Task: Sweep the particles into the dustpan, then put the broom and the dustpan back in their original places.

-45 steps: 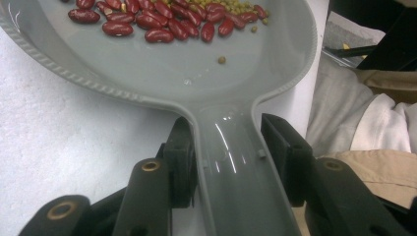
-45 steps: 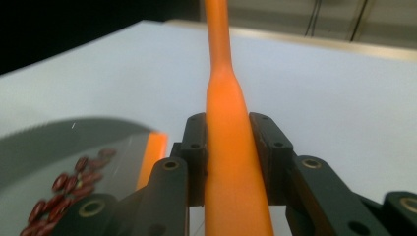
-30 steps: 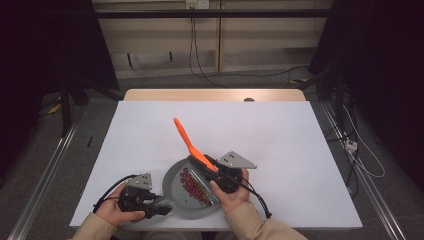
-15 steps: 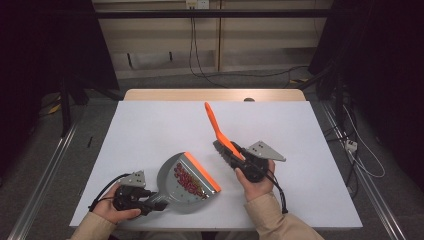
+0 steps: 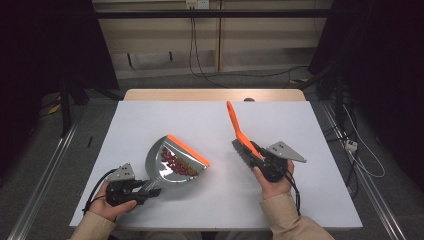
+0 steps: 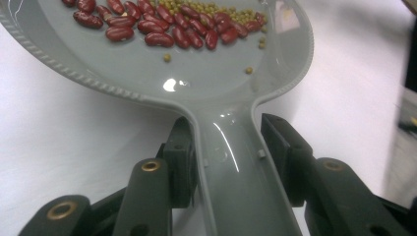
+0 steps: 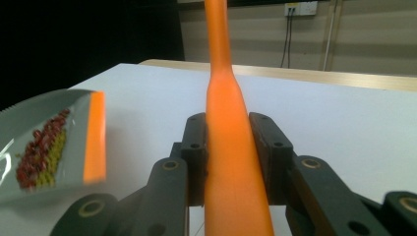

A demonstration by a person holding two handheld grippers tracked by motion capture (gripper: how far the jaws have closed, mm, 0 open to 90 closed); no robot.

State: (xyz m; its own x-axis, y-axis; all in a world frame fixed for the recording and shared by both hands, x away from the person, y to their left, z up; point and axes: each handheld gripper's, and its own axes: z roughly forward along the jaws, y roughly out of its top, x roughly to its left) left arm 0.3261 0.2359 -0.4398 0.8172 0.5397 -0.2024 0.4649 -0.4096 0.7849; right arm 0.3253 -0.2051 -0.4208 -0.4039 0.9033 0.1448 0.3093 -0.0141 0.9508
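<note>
A grey dustpan [image 5: 165, 167] with an orange lip holds red beans [image 5: 177, 166] and small yellow-green grains. My left gripper [image 5: 149, 189] is shut on its handle at the table's front left. In the left gripper view both pads [image 6: 183, 162] press the grey handle [image 6: 236, 187], with the beans [image 6: 162, 27] lying across the pan. My right gripper [image 5: 256, 158] is shut on an orange brush [image 5: 236, 127], whose handle points away and bristles sit near the jaws. In the right gripper view the orange handle [image 7: 231, 147] runs between the pads, and the dustpan [image 7: 49, 142] is off to the left.
The white table top [image 5: 310, 125] has open room at the back and right. A wooden strip [image 5: 200, 95] runs along its far edge. Cables trail from both grippers toward the person's sleeves. Dark floor and metal rails flank the table.
The right gripper has carried the brush to the right, away from the dustpan it was over. The dustpan has shifted a little to the left with the left gripper.
</note>
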